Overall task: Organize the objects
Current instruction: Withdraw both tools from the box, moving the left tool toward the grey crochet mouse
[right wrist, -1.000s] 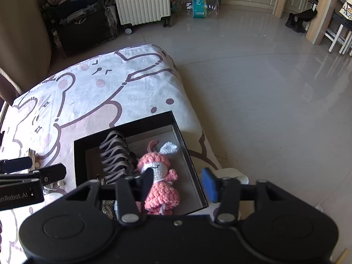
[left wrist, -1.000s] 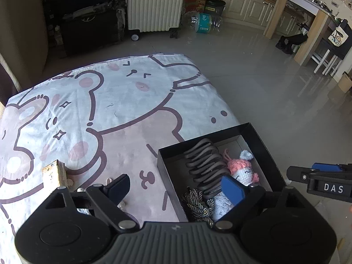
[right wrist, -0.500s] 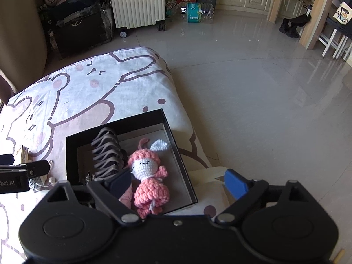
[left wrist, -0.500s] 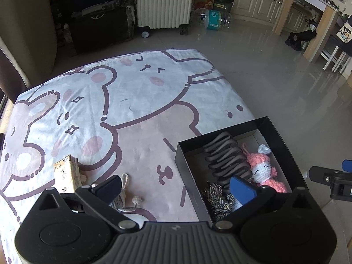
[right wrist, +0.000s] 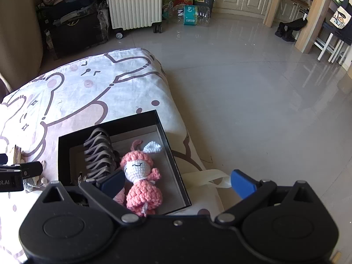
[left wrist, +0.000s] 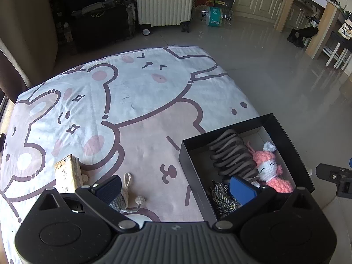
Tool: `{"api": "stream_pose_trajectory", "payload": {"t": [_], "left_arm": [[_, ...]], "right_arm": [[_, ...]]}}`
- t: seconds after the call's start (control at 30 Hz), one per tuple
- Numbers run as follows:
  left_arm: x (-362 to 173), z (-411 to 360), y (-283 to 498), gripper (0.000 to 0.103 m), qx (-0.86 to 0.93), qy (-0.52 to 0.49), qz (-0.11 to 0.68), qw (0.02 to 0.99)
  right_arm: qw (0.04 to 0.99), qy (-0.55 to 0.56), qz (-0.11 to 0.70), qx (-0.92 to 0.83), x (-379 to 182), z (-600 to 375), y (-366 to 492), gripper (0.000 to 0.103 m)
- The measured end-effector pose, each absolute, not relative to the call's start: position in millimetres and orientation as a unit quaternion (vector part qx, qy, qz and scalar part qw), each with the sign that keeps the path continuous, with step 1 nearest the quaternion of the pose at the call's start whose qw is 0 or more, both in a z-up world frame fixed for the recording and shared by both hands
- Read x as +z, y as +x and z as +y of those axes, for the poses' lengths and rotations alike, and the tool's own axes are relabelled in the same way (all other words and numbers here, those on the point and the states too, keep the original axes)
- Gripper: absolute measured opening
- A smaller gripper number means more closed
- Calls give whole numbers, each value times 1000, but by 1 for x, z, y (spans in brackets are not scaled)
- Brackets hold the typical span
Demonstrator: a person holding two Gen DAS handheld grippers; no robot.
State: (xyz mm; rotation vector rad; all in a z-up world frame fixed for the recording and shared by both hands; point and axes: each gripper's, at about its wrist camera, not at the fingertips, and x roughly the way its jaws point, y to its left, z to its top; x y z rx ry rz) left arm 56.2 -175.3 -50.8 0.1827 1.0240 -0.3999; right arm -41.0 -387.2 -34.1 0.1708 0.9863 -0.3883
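A black open box (left wrist: 283, 129) (right wrist: 66, 138) sits on the bear-print cloth near its right edge. Inside lie a pink crochet doll (left wrist: 272, 171) (right wrist: 143, 180), a dark ribbed coil (left wrist: 233, 154) (right wrist: 99, 154) and a braided cord (left wrist: 220, 198). On the cloth left of the box are a small tan carton (left wrist: 66, 173) and a grey knitted item with a cord (left wrist: 125, 193). My left gripper (left wrist: 176, 189) is open and empty above the cloth, between the knitted item and the box. My right gripper (right wrist: 178, 182) is open and empty above the box's right side.
The cloth-covered surface (left wrist: 136, 101) ends just right of the box, with tiled floor (right wrist: 253, 92) beyond. A white radiator on wheels (left wrist: 164, 0), a black suitcase (left wrist: 99, 24), bottles (right wrist: 191, 14) and a wooden counter (left wrist: 319, 22) stand farther off.
Both grippers have pulled back and up from the box. The right gripper's jaws have opened wider, leaving the pink doll lying in the box.
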Motion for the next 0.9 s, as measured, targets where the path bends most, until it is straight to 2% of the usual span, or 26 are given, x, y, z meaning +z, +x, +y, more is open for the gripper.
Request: {"api": "stream_pose_trajectory", "payload": {"t": [0.47, 0.9], "left_arm": [[-55, -171, 61, 103, -184, 80, 492, 847], [-53, -134, 73, 103, -151, 59, 495, 854]], "right_arm": [[855, 90, 471, -198, -39, -392, -40, 103], [855, 82, 476, -188, -44, -372, -23, 103]]}}
